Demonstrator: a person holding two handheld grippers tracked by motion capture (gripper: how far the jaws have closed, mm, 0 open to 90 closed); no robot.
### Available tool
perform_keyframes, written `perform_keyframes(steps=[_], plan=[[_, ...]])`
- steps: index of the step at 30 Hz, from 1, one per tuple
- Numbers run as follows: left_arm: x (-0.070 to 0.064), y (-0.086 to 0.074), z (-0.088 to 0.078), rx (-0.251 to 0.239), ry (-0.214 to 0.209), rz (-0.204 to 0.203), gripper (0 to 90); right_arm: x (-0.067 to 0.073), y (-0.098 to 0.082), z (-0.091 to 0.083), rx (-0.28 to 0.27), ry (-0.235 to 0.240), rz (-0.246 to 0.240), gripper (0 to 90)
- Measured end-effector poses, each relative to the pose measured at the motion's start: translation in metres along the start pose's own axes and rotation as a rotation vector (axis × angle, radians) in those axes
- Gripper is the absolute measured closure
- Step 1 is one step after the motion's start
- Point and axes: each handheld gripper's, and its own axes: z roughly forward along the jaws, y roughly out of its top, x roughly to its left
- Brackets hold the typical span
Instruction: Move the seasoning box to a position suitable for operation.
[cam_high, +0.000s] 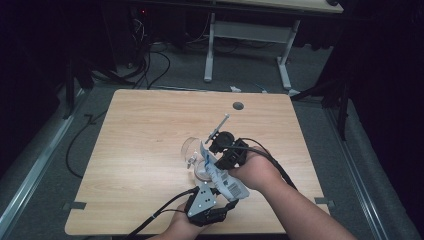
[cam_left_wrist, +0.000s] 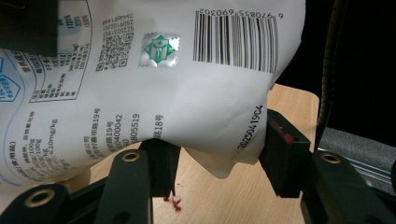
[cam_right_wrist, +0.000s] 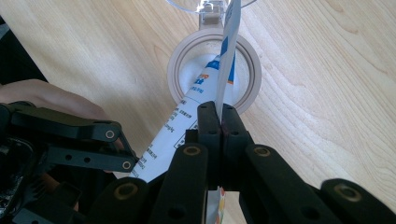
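Pouch (cam_high: 226, 181) of white printed plastic is hanging between my 2 grippers near the front edge of the table (cam_high: 150, 130), its long axis slanting from the barcoded bottom end by my left hand down to the mouth over the jar (cam_right_wrist: 212, 74). I am holding its bottom end between the half-open jaws of my left gripper (cam_left_wrist: 217, 161), and I am pinching its thin upper edge flat in my right gripper (cam_right_wrist: 218, 116), jaws fully closed on it. I am judging that I am pouring the contents into the round open jar, whose clear hinged lid (cam_high: 190, 147) is standing up. Next I am needing to raise the bottom end while keeping the mouth inside the rim.
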Motion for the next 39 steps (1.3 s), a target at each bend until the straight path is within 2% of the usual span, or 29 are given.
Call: perform_keyframes(steps=[8, 39], plan=[[0.0002, 0.0004, -0.0004, -0.003, 0.000, 0.001, 52.1, 0.0003, 0.0013, 0.0010, -0.002, 0.000, -0.013, 89.8], [-0.0001, 0.0014, -0.0015, -0.011, 0.000, 0.010, 52.5, 0.0000, 0.0012, -0.0001, -0.003, 0.002, -0.008, 89.8]])
